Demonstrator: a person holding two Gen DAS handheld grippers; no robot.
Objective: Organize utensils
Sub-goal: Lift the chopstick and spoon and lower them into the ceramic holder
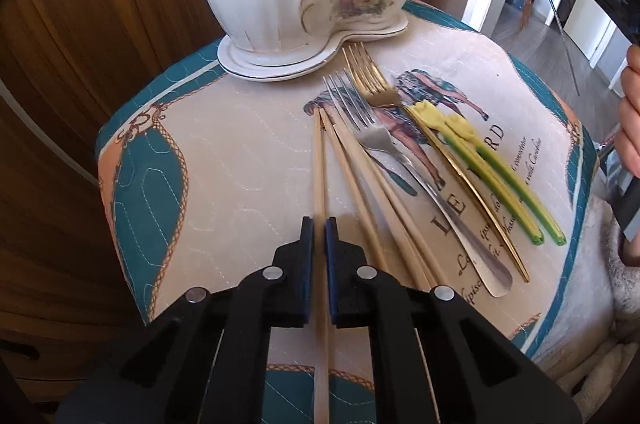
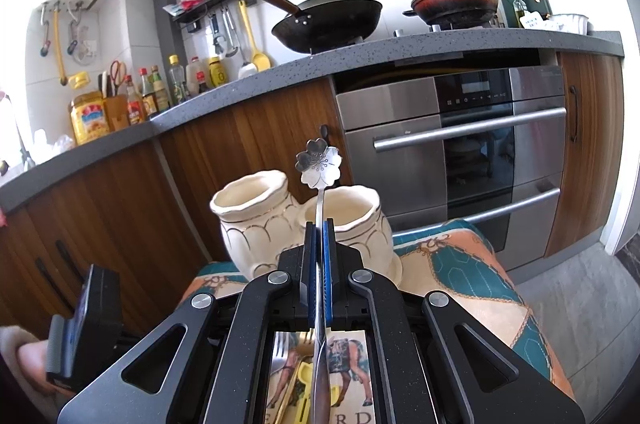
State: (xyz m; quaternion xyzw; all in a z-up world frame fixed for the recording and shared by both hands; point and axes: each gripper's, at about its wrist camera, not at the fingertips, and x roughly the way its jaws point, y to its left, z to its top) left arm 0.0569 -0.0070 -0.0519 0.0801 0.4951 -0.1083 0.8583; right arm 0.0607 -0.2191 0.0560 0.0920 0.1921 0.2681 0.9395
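Your right gripper (image 2: 319, 224) pinches the flower-ended spoon (image 2: 320, 166) upright, just near of the holder (image 2: 362, 224), while your left gripper's (image 1: 319, 224) fingers clasp a chopstick (image 1: 319, 160) pointing far toward it

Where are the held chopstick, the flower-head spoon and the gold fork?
chopstick (image 1: 320, 176): left wrist view, mid-shaft ahead of the left gripper (image 1: 319, 224).
flower-head spoon (image 2: 319, 169): right wrist view, flower-shaped bowl above the right gripper (image 2: 319, 226).
gold fork (image 1: 380, 96): left wrist view, base of the tines.
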